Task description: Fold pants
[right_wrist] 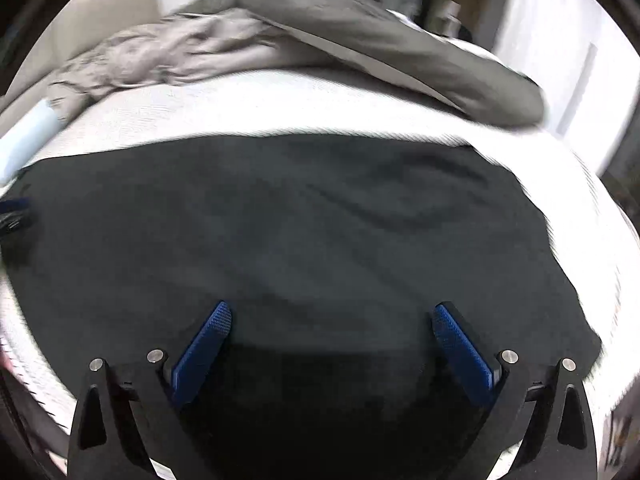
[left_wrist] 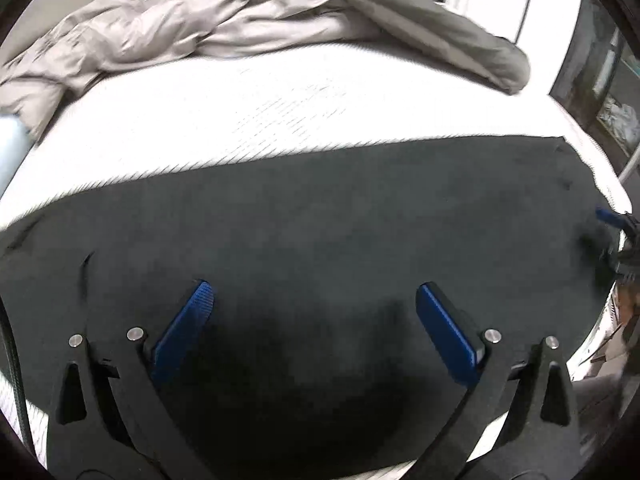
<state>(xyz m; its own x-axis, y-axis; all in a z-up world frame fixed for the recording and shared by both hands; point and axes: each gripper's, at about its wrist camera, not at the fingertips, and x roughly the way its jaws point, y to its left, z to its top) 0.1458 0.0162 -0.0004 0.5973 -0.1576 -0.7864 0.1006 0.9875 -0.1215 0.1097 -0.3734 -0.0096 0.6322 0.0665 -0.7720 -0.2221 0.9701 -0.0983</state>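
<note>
Dark pants (left_wrist: pixel 320 220) lie spread flat across a white mattress (left_wrist: pixel 240 112); they also fill the right wrist view (right_wrist: pixel 300 220). My left gripper (left_wrist: pixel 314 292) is open and empty, hovering just above the cloth near its front edge. My right gripper (right_wrist: pixel 330 312) is open and empty above the pants further right. The right gripper's blue tip (left_wrist: pixel 612 220) shows at the right edge of the left wrist view, and the left gripper's tip (right_wrist: pixel 14 208) shows at the left edge of the right wrist view.
A crumpled beige duvet (left_wrist: pixel 180 32) and a grey pillow (left_wrist: pixel 440 28) lie at the far side of the mattress, also in the right wrist view (right_wrist: pixel 180 52). A dark cabinet (left_wrist: pixel 600 80) stands to the right of the bed.
</note>
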